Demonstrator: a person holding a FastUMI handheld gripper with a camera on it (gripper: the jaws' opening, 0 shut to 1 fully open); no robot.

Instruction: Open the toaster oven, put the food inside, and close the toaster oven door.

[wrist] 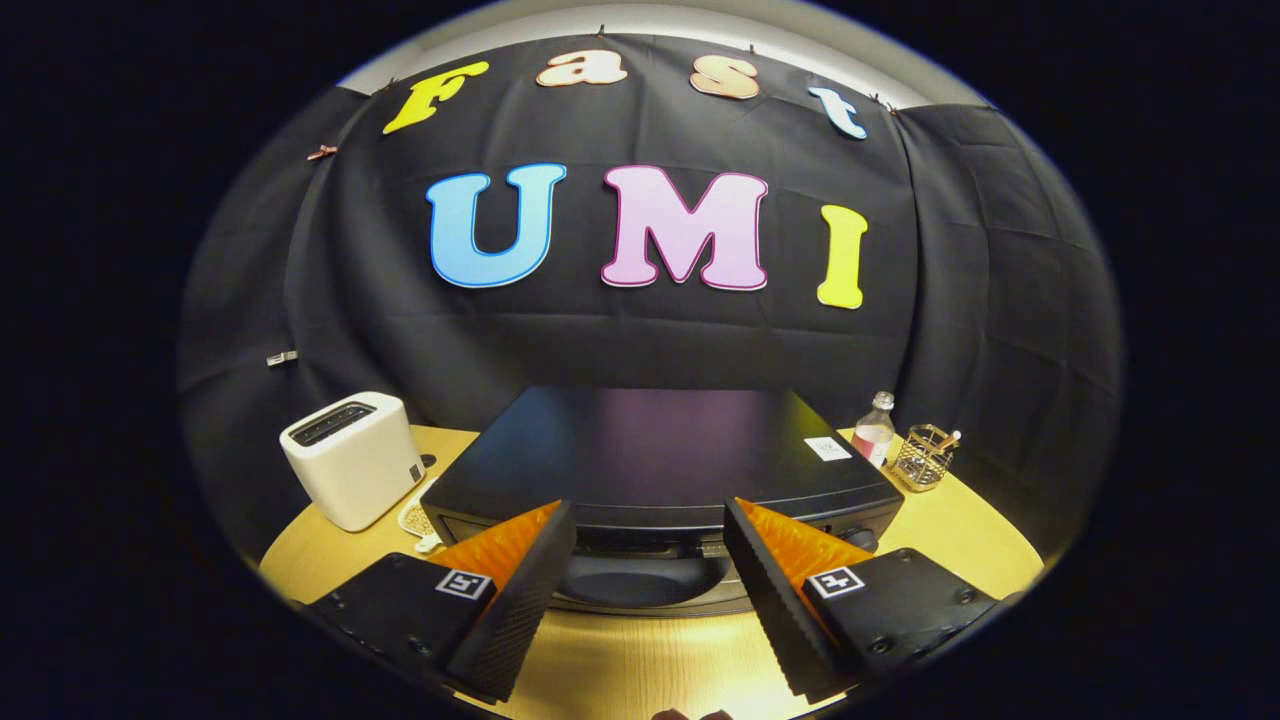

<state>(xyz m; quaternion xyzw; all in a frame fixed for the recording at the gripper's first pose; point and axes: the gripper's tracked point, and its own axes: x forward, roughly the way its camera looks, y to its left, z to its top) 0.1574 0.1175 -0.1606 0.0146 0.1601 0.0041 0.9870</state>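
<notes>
Tool (650,560) spread wide, nothing pinched, both fingers hovering over the near part of the round wooden table (960,530) and aimed at the front of the toaster oven (660,450).

Toaster oven: black, low, boxy, sitting near the middle of the table, front face turned toward the tool, back toward the cloth wall. Long axis running side to side, parallel to the near table edge; flat top glossy and bare but for a small white sticker (828,448) near its right rear corner. Door (640,580) shut as far as can be judged, its dark window showing between the fingers; handle not clearly made out, probably the bar along the upper front edge just ahead of the fingertips.

Handling, as a judgement: rigid metal and glass body, heavy enough to stay put under a gentle pull but liable to slide on the smooth table if jerked. Door likely hinged at the bottom, swinging down toward the tool. Best hold on the handle at its middle, fingers closing from above and below; glass and glossy faces too slippery and too broad to pinch.

No food identifiable. White toaster (352,458) by the left table edge, small pale item (418,520) beside it. Bottle (875,430) and wire holder (922,456) at the far right edge.
</notes>
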